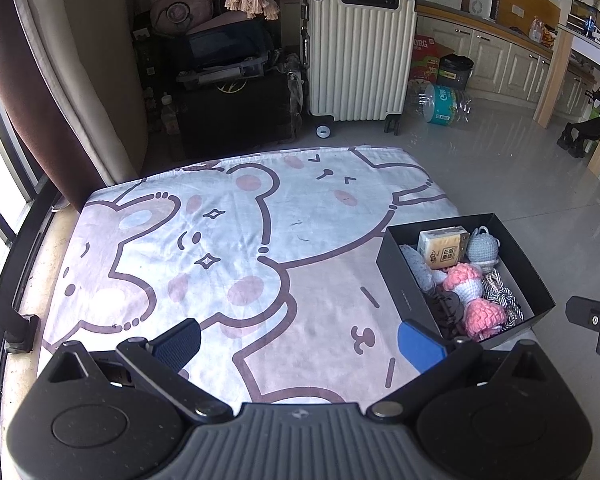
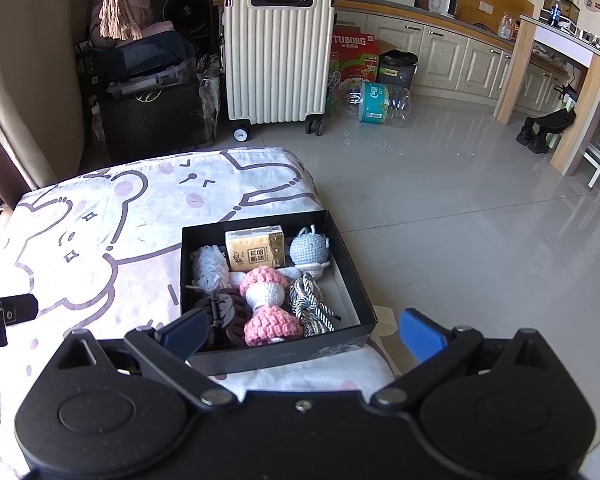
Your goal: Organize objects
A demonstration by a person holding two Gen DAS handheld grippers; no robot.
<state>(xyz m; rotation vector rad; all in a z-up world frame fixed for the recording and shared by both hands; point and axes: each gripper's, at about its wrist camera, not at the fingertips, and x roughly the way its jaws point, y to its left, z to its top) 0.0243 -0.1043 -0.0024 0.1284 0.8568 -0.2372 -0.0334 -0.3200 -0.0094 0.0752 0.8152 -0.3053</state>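
A black open box (image 1: 404, 286) (image 2: 356, 280) sits at the right edge of a table covered by a white cartoon-bear cloth (image 1: 220, 248) (image 2: 100, 240). Inside lie a tan tissue pack (image 1: 444, 246) (image 2: 256, 250), a grey crochet ball (image 1: 482, 246) (image 2: 309, 248), pink and white crochet pieces (image 1: 470, 280) (image 2: 266, 296), a striped cord (image 1: 500, 290) (image 2: 310, 300), a white knit piece (image 2: 209, 266) and a dark hair clip (image 1: 448, 308) (image 2: 220, 308). My left gripper (image 1: 300, 342) hovers open over the cloth, left of the box. My right gripper (image 2: 300, 330) stands open over the box's near wall, holding nothing.
A cream suitcase (image 1: 358, 48) (image 2: 278, 52) stands on the tiled floor beyond the table, with a large water bottle (image 1: 440, 102) (image 2: 374, 102) lying beside it. Dark boxes and bags (image 1: 228, 92) pile up at the back left. A curtain (image 1: 60, 80) hangs at the left.
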